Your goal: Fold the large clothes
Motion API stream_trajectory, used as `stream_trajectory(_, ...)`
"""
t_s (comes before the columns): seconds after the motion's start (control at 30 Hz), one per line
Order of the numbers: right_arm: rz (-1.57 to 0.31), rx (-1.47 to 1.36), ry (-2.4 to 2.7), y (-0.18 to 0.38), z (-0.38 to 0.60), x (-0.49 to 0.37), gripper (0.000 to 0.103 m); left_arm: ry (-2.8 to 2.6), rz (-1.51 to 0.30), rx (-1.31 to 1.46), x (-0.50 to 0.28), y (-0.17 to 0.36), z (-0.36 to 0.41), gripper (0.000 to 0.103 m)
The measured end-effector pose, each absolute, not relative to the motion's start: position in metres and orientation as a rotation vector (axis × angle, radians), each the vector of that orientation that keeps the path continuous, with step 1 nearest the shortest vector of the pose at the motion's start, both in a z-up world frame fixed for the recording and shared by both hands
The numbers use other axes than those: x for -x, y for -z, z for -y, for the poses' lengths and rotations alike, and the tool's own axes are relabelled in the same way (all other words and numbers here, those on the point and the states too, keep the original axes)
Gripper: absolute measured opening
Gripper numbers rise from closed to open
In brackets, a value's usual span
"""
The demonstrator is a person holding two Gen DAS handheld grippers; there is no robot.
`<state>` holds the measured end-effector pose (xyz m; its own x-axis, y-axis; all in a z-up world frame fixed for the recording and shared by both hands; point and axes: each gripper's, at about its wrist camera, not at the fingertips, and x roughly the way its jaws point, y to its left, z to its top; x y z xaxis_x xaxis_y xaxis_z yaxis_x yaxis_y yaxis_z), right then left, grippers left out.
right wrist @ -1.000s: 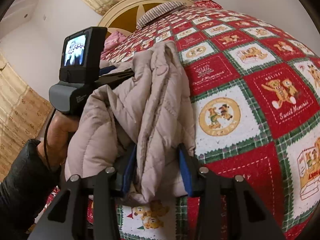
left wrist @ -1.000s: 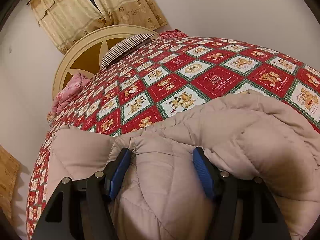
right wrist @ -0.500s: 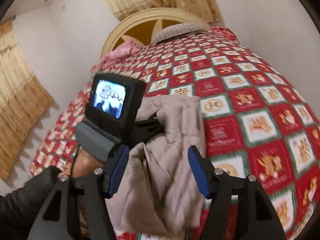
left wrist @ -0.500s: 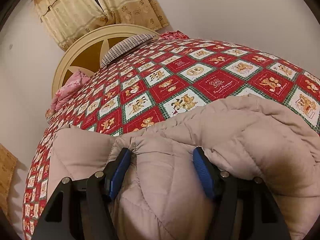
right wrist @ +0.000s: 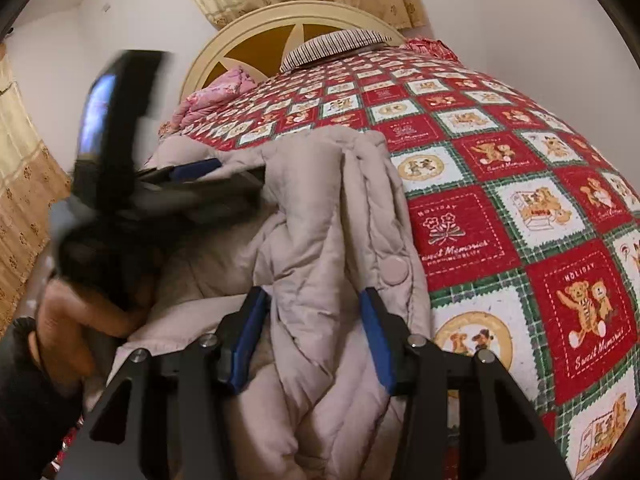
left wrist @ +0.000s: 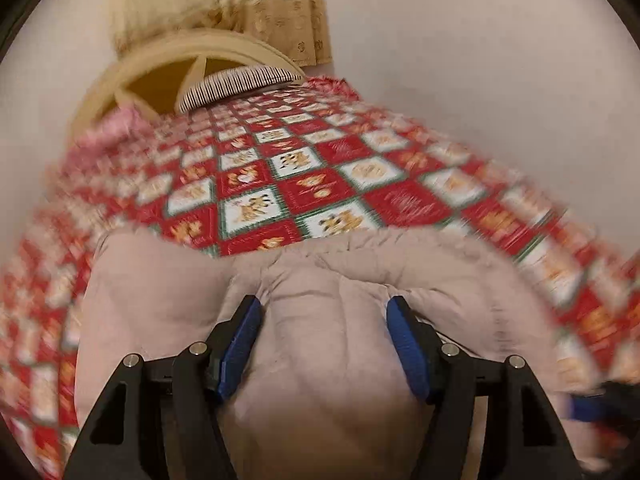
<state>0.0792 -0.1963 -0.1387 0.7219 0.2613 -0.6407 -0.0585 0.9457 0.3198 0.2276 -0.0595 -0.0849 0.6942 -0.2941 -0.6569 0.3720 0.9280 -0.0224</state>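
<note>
Black tongs (right wrist: 316,332), blue pads (right wrist: 248,344), silver screws; black sleeve (right wrist: 24,400).

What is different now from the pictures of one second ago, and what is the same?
The right gripper opened off the coat, then its jaws closed again on a fold of it. The left gripper's view swung, so the headboard now sits near the top centre. The left gripper kept its grip on the coat, which still lies on the quilt.
</note>
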Motion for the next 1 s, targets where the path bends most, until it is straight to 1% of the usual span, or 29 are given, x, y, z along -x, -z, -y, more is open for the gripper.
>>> stream_trajectory(0.1,-0.743,-0.308,-0.186,0.140,0.199,-0.079,0.050,0.338,-0.668,0.035,-0.206,0.054,0.013,0.067)
stream_trajectory(0.13,-0.743,-0.318,-0.191,0.141,0.200,-0.079,0.050,0.306,-0.650,0.055,-0.198,0.048,0.001,0.068)
stream_trajectory(0.17,-0.742,-0.325,-0.194,0.141,0.201,-0.080,0.050,0.242,-0.629,0.085,-0.189,0.042,-0.020,0.072)
stream_trajectory(0.2,-0.742,-0.330,-0.197,0.142,0.202,-0.081,0.050,0.203,-0.621,0.117,-0.183,0.040,-0.034,0.074)
stream_trajectory(0.23,-0.741,-0.334,-0.199,0.142,0.202,-0.081,0.050,0.185,-0.627,0.153,-0.180,0.041,-0.045,0.074)
stream_trajectory(0.3,-0.738,-0.342,-0.203,0.142,0.203,-0.082,0.050,0.220,-0.709,0.284,-0.181,0.055,-0.068,0.074)
stream_trajectory(0.4,-0.737,-0.356,-0.203,0.143,0.204,-0.083,0.050,0.275,-0.827,0.353,-0.188,0.087,-0.067,0.075)
stream_trajectory(0.43,-0.739,-0.359,-0.202,0.143,0.204,-0.083,0.050,0.254,-0.811,0.337,-0.188,0.097,-0.062,0.077)
stream_trajectory(0.47,-0.740,-0.360,-0.202,0.143,0.203,-0.083,0.050,0.242,-0.802,0.325,-0.188,0.103,-0.059,0.084)
stream_trajectory(0.5,-0.742,-0.360,-0.201,0.143,0.203,-0.083,0.050,0.229,-0.817,0.320,-0.191,0.109,-0.056,0.087)
stream_trajectory(0.6,-0.746,-0.365,-0.201,0.142,0.204,-0.082,0.050,0.247,-0.887,0.373,-0.201,0.119,-0.061,0.091)
stream_trajectory(0.7,-0.755,-0.383,-0.213,0.141,0.207,-0.084,0.051,0.264,-0.912,0.360,-0.202,0.121,-0.063,0.092)
stream_trajectory(0.73,-0.759,-0.394,-0.217,0.140,0.208,-0.084,0.053,0.260,-0.908,0.345,-0.201,0.121,-0.061,0.092)
stream_trajectory(0.83,-0.761,-0.396,-0.229,0.126,0.212,-0.080,0.056,0.248,-0.900,0.306,-0.198,0.119,-0.058,0.092)
stream_trajectory(0.9,-0.743,-0.395,-0.230,0.113,0.218,-0.075,0.065,0.244,-0.901,0.296,-0.198,0.119,-0.056,0.092)
stream_trajectory(0.93,-0.714,-0.394,-0.225,0.102,0.223,-0.072,0.077,0.244,-0.902,0.298,-0.198,0.121,-0.059,0.092)
stream_trajectory(0.97,-0.685,-0.390,-0.226,0.093,0.227,-0.071,0.093,0.244,-0.902,0.301,-0.199,0.122,-0.059,0.092)
stream_trajectory(1.0,-0.659,-0.383,-0.231,0.085,0.231,-0.072,0.101,0.244,-0.901,0.302,-0.200,0.123,-0.060,0.092)
